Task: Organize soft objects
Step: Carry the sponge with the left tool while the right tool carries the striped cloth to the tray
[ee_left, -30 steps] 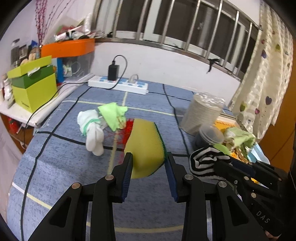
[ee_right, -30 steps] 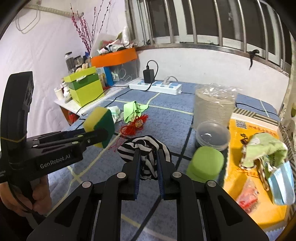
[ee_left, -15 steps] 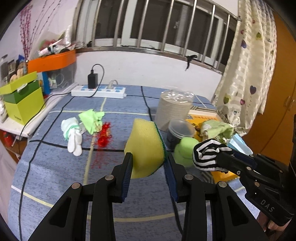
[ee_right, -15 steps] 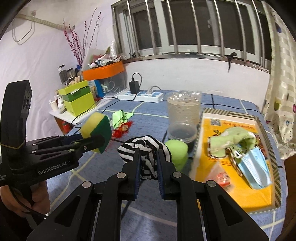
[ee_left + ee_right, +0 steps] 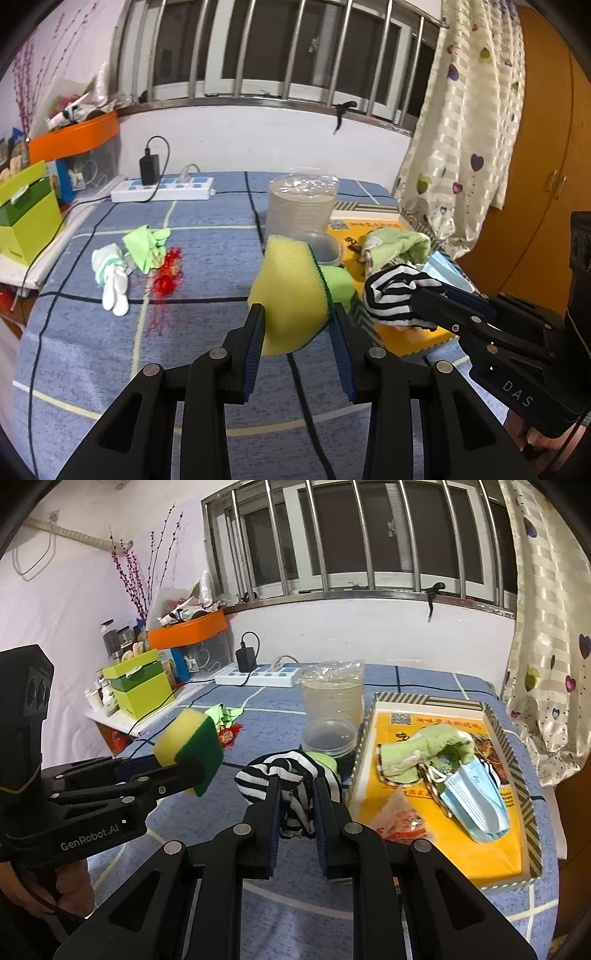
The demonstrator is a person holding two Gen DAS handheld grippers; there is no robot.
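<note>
In the right wrist view, going from left to right, I am holding the yellow foam sponge with a dark green scouring face (image 5: 190, 744) at mid-left, my left fingers (image 5: 186, 771) clamped on it. At centre, my right fingers (image 5: 295, 805) are pinching the black-and-white striped cloth bundle (image 5: 284, 775). To the right lies the yellow-lined cardboard tray with a striped rim (image 5: 532, 808), its long axis running away from me, already holding a pale green cloth (image 5: 424, 749) and a blue face mask (image 5: 476, 805). The striped bundle is nearer that tray, so I judge my right hand should drop first.
</note>
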